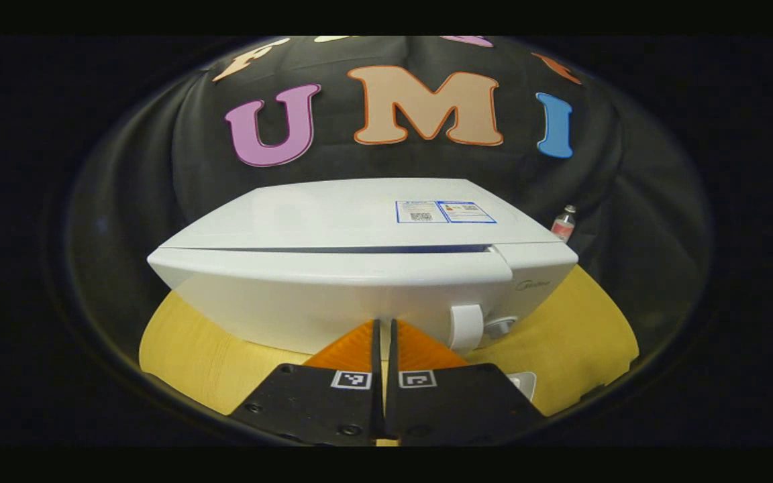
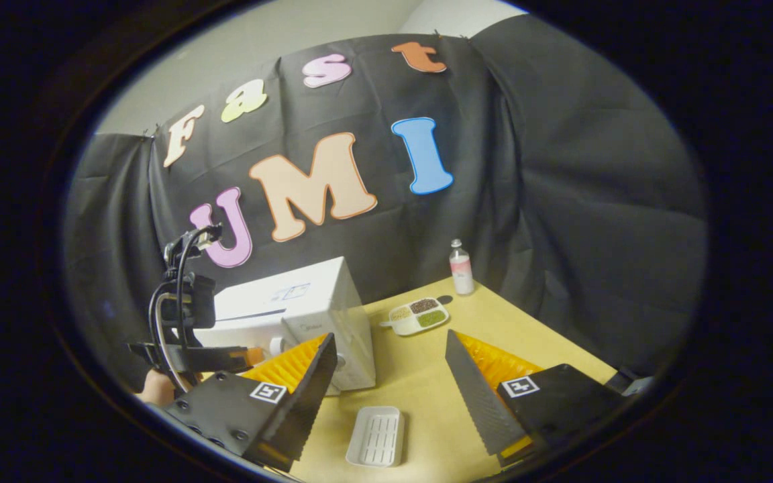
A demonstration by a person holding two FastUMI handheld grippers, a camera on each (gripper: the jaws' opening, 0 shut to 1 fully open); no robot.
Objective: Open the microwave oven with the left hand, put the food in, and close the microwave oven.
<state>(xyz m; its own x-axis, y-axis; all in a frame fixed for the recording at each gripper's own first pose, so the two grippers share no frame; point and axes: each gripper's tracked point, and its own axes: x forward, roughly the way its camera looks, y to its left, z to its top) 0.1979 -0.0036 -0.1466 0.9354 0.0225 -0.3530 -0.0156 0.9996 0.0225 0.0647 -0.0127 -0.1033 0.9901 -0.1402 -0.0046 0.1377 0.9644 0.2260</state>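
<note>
The left gripper (image 1: 384, 327), jaws pressed together, points at the closed microwave oven (image 1: 359, 268); its door handle (image 1: 466, 327) sits at two o'clock, so spread first, then hook it. The right gripper (image 2: 386, 362) waits spread; the divided food dish (image 2: 417, 315) lies at twelve o'clock.

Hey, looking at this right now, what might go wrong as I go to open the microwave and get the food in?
1. The left gripper is shut and sits left of the microwave's handle; it likely has to open and shift over or it will miss.
2. The door looks closed, so pulling could drag the microwave across the table.
3. The right gripper is open and holds nothing; the divided food dish sits farther back, near a bottle that a reach might knock.
</note>
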